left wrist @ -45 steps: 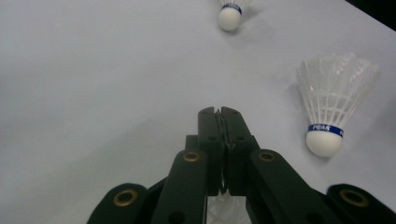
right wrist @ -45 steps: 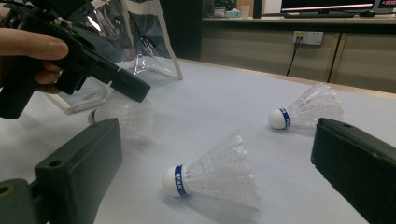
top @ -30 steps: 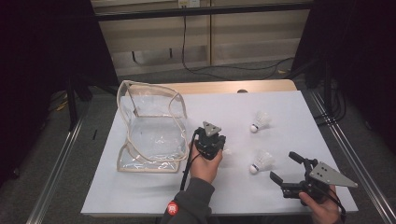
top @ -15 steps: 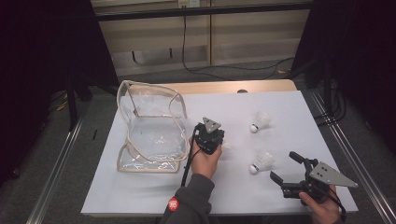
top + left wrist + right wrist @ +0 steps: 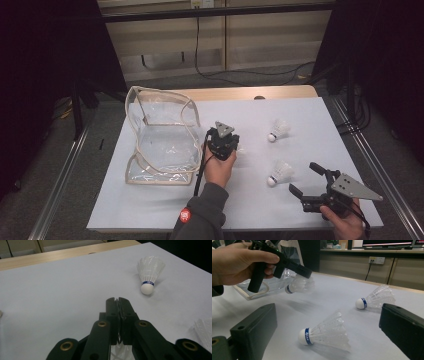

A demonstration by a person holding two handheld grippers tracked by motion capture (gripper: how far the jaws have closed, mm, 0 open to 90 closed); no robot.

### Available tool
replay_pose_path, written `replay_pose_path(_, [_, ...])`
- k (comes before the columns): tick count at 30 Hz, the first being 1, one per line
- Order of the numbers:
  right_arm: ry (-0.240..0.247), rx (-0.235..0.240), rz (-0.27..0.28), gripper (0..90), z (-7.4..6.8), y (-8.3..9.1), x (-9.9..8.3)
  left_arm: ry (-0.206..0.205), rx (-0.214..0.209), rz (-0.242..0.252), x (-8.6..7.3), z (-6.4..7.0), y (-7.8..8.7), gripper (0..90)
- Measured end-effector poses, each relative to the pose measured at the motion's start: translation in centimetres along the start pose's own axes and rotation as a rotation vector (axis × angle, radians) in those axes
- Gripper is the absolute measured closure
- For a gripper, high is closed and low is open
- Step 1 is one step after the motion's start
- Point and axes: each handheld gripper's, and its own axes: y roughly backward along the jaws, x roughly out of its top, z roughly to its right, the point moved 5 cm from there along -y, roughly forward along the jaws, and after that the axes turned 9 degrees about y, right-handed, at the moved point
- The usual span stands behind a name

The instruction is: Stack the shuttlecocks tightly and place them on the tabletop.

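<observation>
My left gripper (image 5: 235,148) hangs a little above the white table (image 5: 280,210), just right of a clear plastic bag (image 5: 160,140). It is shut on a white shuttlecock (image 5: 299,285) by the feathers, cork end tilted down. In the left gripper view the jaws (image 5: 119,302) are pressed together with feathers (image 5: 119,354) showing under them. My right gripper (image 5: 303,178) stands open near the front right corner. A second shuttlecock (image 5: 280,171) lies just ahead of its fingers (image 5: 254,325). A third shuttlecock (image 5: 278,130) lies farther back.
The bag's beige-trimmed mouth (image 5: 150,97) stands open toward the back left. A wooden strip (image 5: 240,93) borders the table's far edge. Metal rails (image 5: 380,165) run along both sides. In the left gripper view the third shuttlecock (image 5: 150,272) lies ahead to the right.
My left gripper has shifted slightly away from the person with the shuttlecock still in it. The right gripper has stayed in place.
</observation>
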Motion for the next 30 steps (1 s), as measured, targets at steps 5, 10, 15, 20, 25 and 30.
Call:
replay_pose_path(5, [0.002,0.000,0.000,1.2,0.0,0.0,0.0,-0.013,0.010,0.000,0.2,-0.5,-0.3,87.7])
replay_pose_path(10, [-0.001,-0.001,-0.001,1.2,0.0,0.0,0.0,-0.027,0.017,0.011,0.8,-0.4,-0.6,87.6])
replay_pose_path(15, [0.000,0.002,0.000,1.3,0.0,0.0,0.0,-0.037,0.022,0.009,1.2,-0.6,-0.8,87.3])
replay_pose_path(20, [0.000,0.003,0.001,1.3,0.0,0.0,0.0,-0.049,0.037,0.016,1.3,-1.0,-1.2,87.2])
replay_pose_path(25, [0.000,0.002,0.000,1.3,0.0,0.0,0.0,-0.054,0.044,0.025,1.3,-1.2,-1.3,87.1])
replay_pose_path(30, [0.000,0.004,0.001,1.3,0.0,0.0,0.0,-0.065,0.064,0.027,1.5,-1.5,-1.4,86.8])
